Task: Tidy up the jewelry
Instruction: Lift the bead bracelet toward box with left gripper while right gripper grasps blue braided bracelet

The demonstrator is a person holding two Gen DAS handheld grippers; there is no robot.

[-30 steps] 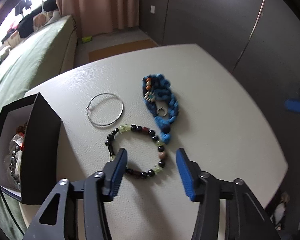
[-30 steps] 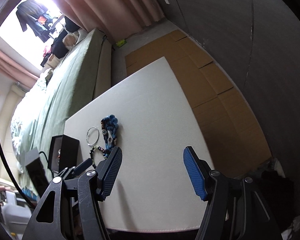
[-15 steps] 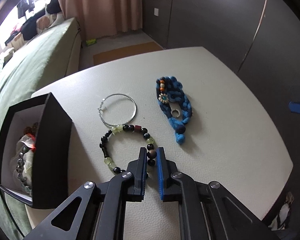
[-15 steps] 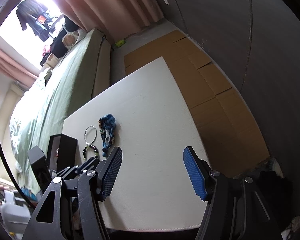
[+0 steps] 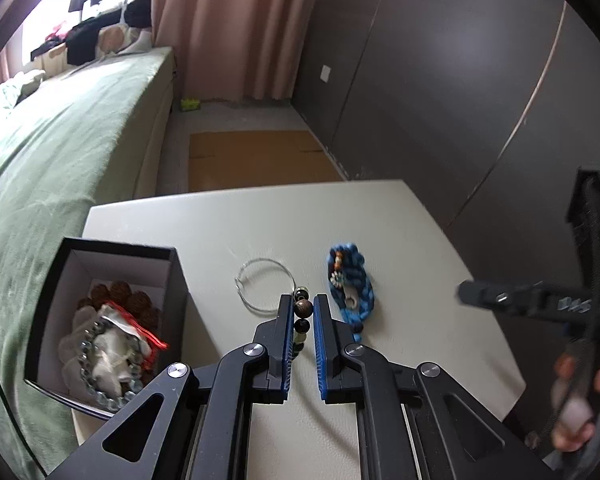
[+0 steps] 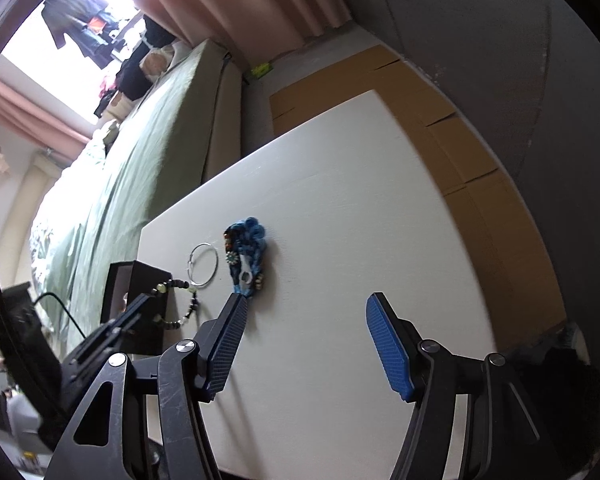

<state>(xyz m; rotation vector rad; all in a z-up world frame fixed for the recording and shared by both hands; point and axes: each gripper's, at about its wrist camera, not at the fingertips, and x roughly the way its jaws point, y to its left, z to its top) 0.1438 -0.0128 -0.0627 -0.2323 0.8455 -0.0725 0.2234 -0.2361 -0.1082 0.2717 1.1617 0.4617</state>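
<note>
My left gripper [image 5: 302, 304] is shut on a bracelet of black, brown and pale green beads [image 5: 303, 309] and holds it lifted above the white table [image 5: 260, 224]; the bracelet hangs from it in the right wrist view [image 6: 180, 304]. A thin silver hoop [image 5: 260, 288] and a blue braided bracelet [image 5: 350, 284] lie on the table just ahead. An open black box [image 5: 100, 320] holding several pieces of jewelry stands at the left. My right gripper [image 6: 304, 312] is open and empty above the table's near right part.
A green bed [image 5: 60, 140] runs along the table's left side. A dark wall [image 5: 440, 80] stands at the right, brown cardboard [image 5: 256, 160] covers the floor beyond the table. The right gripper's body [image 5: 540, 304] shows at the right in the left wrist view.
My left gripper closed on the beaded bracelet and lifted it off the table. The right gripper stayed open and shifted slightly closer to the jewelry.
</note>
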